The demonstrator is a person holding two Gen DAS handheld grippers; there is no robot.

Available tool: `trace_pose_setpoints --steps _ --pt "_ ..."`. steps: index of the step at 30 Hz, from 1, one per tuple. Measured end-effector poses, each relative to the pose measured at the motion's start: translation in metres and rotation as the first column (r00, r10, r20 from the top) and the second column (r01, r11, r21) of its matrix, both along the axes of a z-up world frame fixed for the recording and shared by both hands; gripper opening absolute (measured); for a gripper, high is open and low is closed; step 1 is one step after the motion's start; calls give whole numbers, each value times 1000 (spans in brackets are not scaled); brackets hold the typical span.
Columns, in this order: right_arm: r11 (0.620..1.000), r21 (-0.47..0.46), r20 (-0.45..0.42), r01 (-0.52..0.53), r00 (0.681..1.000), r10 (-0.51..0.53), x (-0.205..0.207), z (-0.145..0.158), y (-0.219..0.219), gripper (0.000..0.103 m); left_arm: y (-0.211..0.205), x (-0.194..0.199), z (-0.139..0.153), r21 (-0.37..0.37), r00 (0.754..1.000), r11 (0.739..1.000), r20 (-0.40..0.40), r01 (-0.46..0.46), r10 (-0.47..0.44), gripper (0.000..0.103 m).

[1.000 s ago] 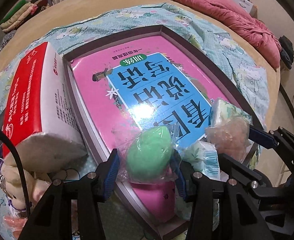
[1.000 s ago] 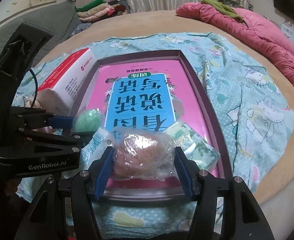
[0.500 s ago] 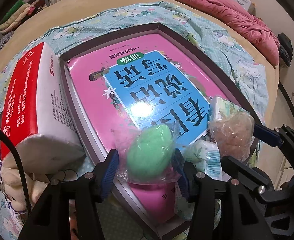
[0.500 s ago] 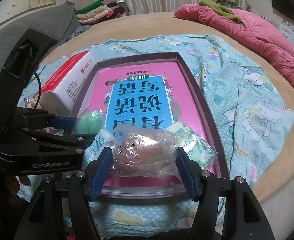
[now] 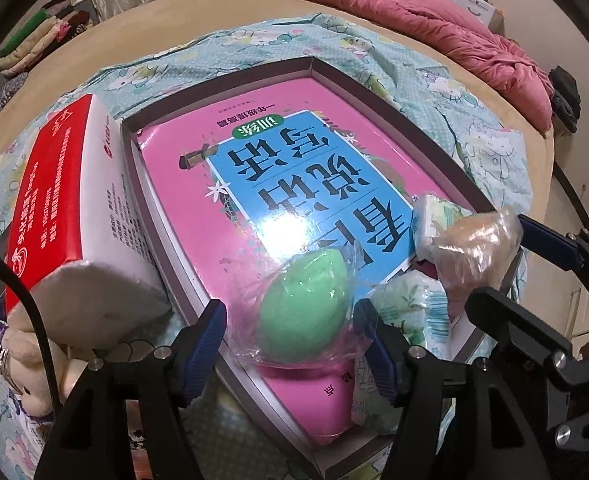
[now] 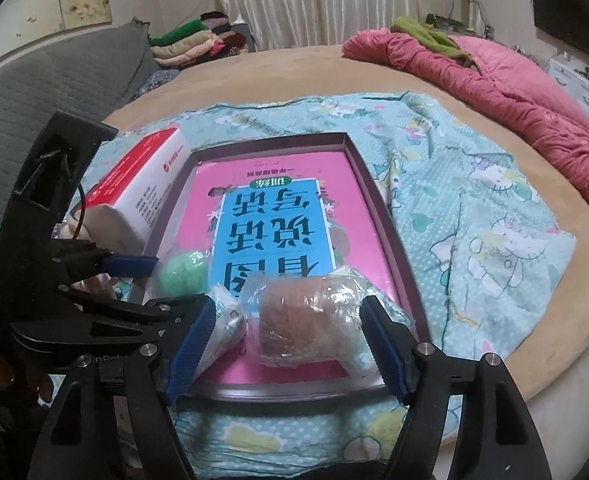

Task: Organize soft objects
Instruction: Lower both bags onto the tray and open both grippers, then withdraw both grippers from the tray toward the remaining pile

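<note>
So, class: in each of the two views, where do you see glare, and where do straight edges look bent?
Left wrist view: a white glare patch sits on the pink book, and the tray rim bows outward. Right wrist view: shine on the wrapped brown object, the bed edge curving strongly, corners dark.

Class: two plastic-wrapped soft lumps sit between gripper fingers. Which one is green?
The green sponge, between the left gripper fingers; the right gripper's lump is brown.
</note>
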State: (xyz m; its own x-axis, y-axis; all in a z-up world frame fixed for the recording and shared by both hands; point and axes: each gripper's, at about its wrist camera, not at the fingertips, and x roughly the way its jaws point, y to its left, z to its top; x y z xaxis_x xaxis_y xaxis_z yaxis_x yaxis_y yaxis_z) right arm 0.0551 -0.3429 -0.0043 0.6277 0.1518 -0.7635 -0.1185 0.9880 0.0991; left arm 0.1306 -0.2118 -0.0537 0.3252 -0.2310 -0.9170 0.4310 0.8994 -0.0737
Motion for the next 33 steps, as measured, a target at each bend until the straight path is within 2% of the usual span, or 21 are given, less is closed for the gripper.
trace_pose_setpoints --steps 4,11,33 --pt "1000 -5 9 13 1000 -13 -1 2 -1 76 1 -1 2 1 1000 1000 11 -2 2 67" --pt "999 2 8 41 999 -41 -2 2 -6 76 8 -1 16 -20 999 999 32 -28 29 78" --pt "986 59 78 156 984 -160 -11 24 -22 81 25 -19 58 -79 994 996 91 -51 58 79"
